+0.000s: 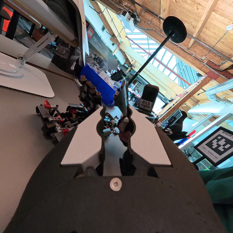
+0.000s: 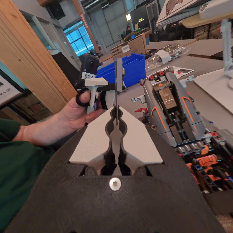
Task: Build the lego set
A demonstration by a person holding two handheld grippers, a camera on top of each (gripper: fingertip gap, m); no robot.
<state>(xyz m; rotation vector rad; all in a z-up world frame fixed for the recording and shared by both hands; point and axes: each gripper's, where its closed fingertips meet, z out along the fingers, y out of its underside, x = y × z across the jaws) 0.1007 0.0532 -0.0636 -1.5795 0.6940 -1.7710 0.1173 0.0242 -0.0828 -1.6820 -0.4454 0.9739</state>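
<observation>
Since the grey panel [image 2: 118, 80] is pinched edge-on between the right gripper [image 2: 116, 108] fingers and held up in the air, it isn't on the model yet. The left gripper [image 1: 116, 108] has its fingers apart with that same panel poking up between them, not clamped as far as I can tell. Over on the table [image 2: 201, 60] the grey-and-orange vehicle [image 2: 174, 108] looks well along (bodywork on, engine bits showing), with loose parts [image 1: 56, 121] left beside a blue bin [image 2: 133, 68].

A: Where's the left cam looking?
B: Low over the tabletop [image 1: 25, 138], tilted hard, facing up past its own tongs [image 1: 116, 111] toward the ceiling.
A: And the right?
B: Level-ish, close to the lego model [image 2: 174, 113]. Both catch the blue bin [image 1: 95, 85] [image 2: 133, 70].
</observation>
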